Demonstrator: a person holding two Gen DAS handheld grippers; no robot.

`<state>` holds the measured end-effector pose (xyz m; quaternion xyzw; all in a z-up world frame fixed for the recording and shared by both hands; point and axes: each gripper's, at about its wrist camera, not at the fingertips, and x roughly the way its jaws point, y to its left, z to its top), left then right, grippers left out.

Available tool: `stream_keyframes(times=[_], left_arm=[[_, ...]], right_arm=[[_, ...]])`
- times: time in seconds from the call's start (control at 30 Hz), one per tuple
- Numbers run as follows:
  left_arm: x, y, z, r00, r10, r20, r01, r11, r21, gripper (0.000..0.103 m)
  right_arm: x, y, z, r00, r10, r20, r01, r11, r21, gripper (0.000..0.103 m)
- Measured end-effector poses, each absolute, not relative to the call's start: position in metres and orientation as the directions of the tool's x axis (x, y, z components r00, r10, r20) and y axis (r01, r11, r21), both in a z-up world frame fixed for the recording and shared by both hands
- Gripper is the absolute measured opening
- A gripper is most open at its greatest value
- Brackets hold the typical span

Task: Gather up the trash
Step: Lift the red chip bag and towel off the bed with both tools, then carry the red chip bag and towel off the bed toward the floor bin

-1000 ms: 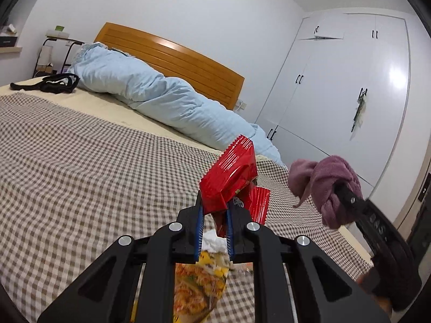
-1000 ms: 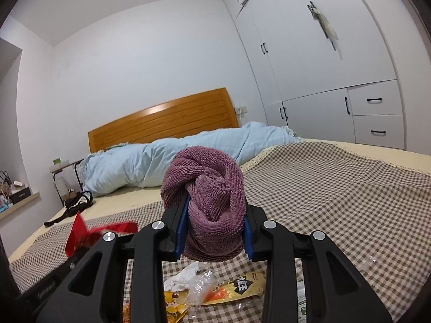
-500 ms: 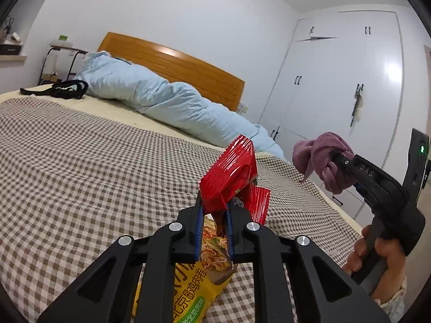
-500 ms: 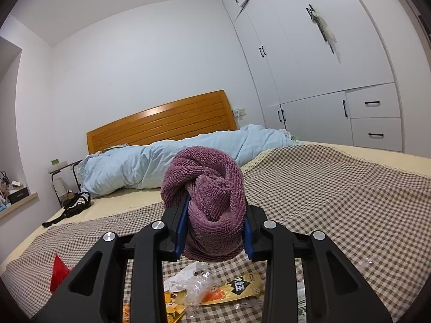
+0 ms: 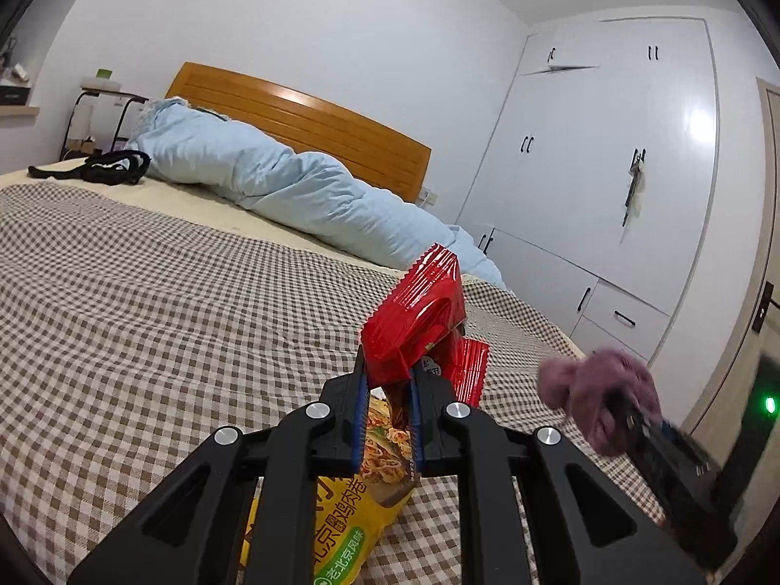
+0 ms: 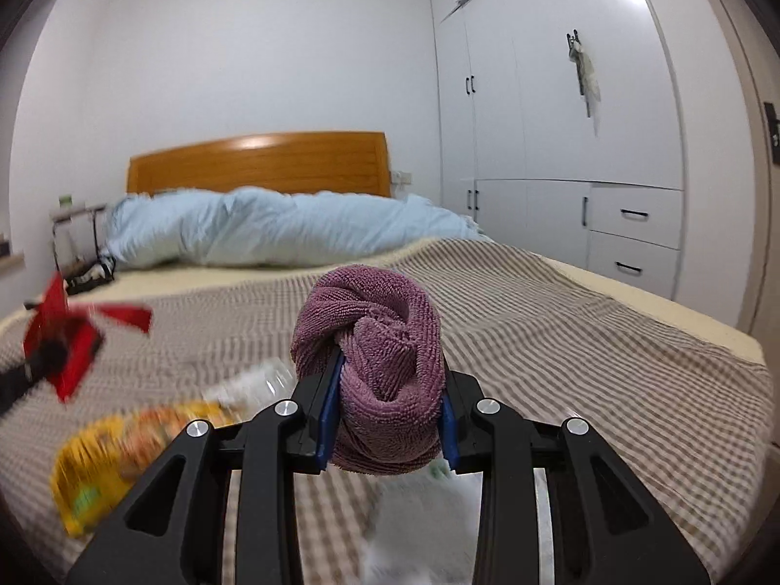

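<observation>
My left gripper (image 5: 387, 380) is shut on a crumpled red snack wrapper (image 5: 417, 321), held up above the checked bed cover (image 5: 146, 321). Under it lies a yellow snack bag (image 5: 351, 502) with printed food on it. My right gripper (image 6: 387, 385) is shut on a bunched purple towel (image 6: 375, 336). In the left wrist view the purple towel (image 5: 597, 390) shows blurred at the right, low over the bed corner. In the right wrist view the red wrapper (image 6: 63, 341) is at the far left, with the blurred yellow bag (image 6: 126, 448) and a clear plastic wrapper (image 6: 253, 380) on the cover below.
A rolled light-blue duvet (image 5: 273, 185) lies along the wooden headboard (image 5: 312, 117). A black strap (image 5: 97, 168) rests on the far left of the bed. White wardrobes (image 5: 609, 170) stand past the bed on the right. A pale scrap (image 6: 419, 526) lies under the right gripper.
The right gripper with the towel has dropped lower and swung, its view now blurred and facing the headboard squarely. The left gripper moved a little lower over the yellow bag, still holding the red wrapper.
</observation>
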<state>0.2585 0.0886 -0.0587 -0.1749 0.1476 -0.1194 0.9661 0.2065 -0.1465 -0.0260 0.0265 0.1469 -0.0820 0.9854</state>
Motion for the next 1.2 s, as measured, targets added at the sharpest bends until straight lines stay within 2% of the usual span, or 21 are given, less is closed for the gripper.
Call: stream_keyframes(times=[0.07, 0.17, 0.43, 0.63, 0.93, 1.03, 1.2], left_arm=[[0.257, 0.089, -0.057, 0.93, -0.284, -0.233, 0.184, 0.909, -0.375, 0.011], [0.256, 0.086, -0.057, 0.928, -0.289, -0.234, 0.193, 0.912, -0.363, 0.011], [0.255, 0.088, -0.058, 0.929, -0.29, -0.23, 0.192, 0.909, -0.369, 0.011], [0.255, 0.09, -0.063, 0.941, -0.23, -0.247, 0.124, 0.917, -0.379, 0.011], [0.223, 0.09, -0.049, 0.915, -0.209, -0.345, 0.06, 0.916, -0.396, 0.011], [0.198, 0.082, -0.037, 0.91, -0.215, -0.354, 0.076, 0.927, -0.368, 0.011], [0.154, 0.071, -0.019, 0.907, -0.22, -0.359, 0.096, 0.938, -0.332, 0.011]], right_arm=[[0.197, -0.151, -0.025, 0.941, -0.178, -0.287, 0.194, 0.981, 0.028, 0.033], [0.192, -0.153, -0.037, 0.929, -0.146, -0.341, 0.175, 0.983, 0.054, 0.033], [0.186, -0.154, -0.043, 0.929, -0.192, -0.317, 0.221, 0.974, 0.056, 0.031], [0.192, -0.166, -0.047, 0.907, -0.218, -0.359, 0.267, 0.959, 0.091, 0.03], [0.17, -0.17, -0.035, 0.941, -0.196, -0.275, 0.239, 0.962, 0.134, 0.03], [0.146, -0.158, -0.021, 0.957, -0.174, -0.234, 0.191, 0.98, 0.05, 0.03], [0.104, -0.157, -0.014, 0.968, -0.13, -0.213, 0.134, 0.991, 0.001, 0.03]])
